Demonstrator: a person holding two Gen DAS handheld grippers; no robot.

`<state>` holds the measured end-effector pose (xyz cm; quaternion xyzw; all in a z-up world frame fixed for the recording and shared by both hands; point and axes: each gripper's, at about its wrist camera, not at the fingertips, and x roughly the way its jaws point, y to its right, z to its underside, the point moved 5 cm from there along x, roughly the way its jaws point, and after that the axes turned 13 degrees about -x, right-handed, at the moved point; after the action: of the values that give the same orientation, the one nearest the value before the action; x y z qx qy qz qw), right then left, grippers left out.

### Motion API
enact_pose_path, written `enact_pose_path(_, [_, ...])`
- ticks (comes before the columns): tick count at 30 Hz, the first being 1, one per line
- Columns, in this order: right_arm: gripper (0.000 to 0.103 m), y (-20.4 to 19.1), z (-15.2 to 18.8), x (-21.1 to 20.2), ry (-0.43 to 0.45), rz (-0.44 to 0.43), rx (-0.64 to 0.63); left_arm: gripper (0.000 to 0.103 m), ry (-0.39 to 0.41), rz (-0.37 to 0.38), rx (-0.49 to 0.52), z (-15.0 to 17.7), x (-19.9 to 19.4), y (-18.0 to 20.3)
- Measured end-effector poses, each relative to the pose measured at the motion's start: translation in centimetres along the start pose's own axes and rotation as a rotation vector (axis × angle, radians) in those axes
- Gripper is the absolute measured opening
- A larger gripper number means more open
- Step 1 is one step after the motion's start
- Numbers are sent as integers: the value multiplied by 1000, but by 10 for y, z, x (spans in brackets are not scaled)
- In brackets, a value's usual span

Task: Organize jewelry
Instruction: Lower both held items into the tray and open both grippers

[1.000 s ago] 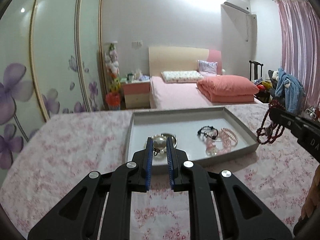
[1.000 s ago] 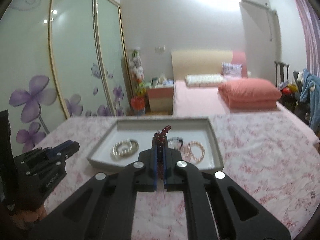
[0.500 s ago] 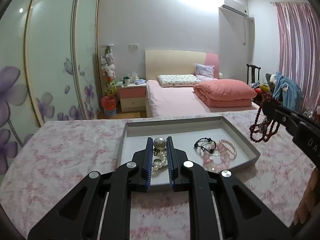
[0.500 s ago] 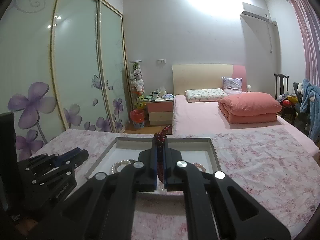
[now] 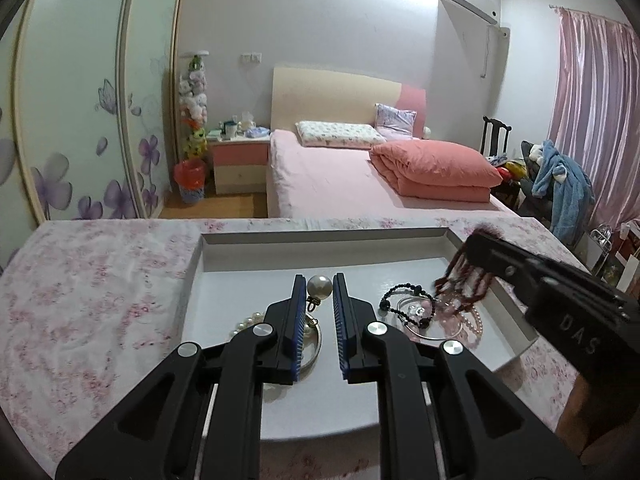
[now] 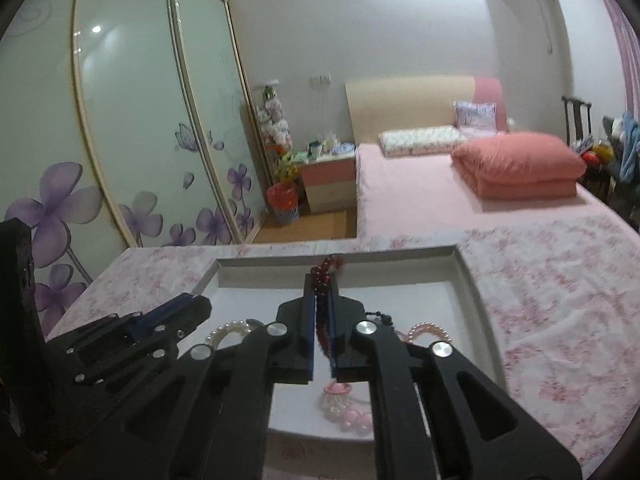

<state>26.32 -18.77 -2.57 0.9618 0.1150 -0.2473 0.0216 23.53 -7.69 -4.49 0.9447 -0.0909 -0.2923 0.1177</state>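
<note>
From the left wrist, a desk [image 5: 92, 292] under a pink floral cloth carries a shallow grey tray [image 5: 320, 236]. Beyond it at twelve o'clock stands a bed [image 5: 332, 176] with a folded salmon quilt [image 5: 432, 168]; sliding wardrobe doors [image 5: 80, 112] printed with purple flowers fill nine o'clock, and a pink curtain [image 5: 592, 112] hangs at two o'clock. The left hand-held gripper [image 5: 316, 288] pinches a large pearl pendant [image 5: 319, 286] over the tray. At three o'clock the right hand-held gripper [image 5: 476, 248] bears the letters "DAS" and dangles a dark red bead string [image 5: 460, 280] above a black bead bracelet [image 5: 404, 300].

From the right wrist, the right hand-held gripper [image 6: 322, 292] is spreading its jaws, the dark red bead string [image 6: 323, 280] between them over the tray [image 6: 468, 276]. A white pearl bracelet [image 6: 228, 330] lies at nine o'clock, a pink bead bracelet [image 6: 428, 330] at three.
</note>
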Motion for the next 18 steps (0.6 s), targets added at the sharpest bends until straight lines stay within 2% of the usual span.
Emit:
enact_pose_path(1, [26,2,0,1,-3,-3,7,15,-5,1,-4,0,1,-2])
enact_pose_path(2, [37,4,1,-1,1,-3,13,16,-7,0,-12,0,0,-5])
enact_pose_path(3, [43,6,0,-5,15,5,15,23,-3,-2,-17,-1,-2,-8])
enact_pose_path(4, [44,8,0,-9,25,16,16,29,4,-6,-24,-2,-5,-11])
enact_pose_path(5, [44,12,0,-14,31,24,23,40,17,-14,-36,-4,-10,-17])
enact_pose_path(6, [44,13,0,-18,34,24,31,42,28,-17,-45,-6,-15,-20])
enact_pose_path(11, [45,14,4,-49,56,36,28,44,85,-24,-78,-14,-55,-40])
enact_pose_path(13, [46,10,7,-66,66,43,19,48,105,-29,-90,-13,-71,-47])
enact_pose_path(18, [54,-2,17,-109,100,63,5,49,138,-56,-112,-3,-110,-63])
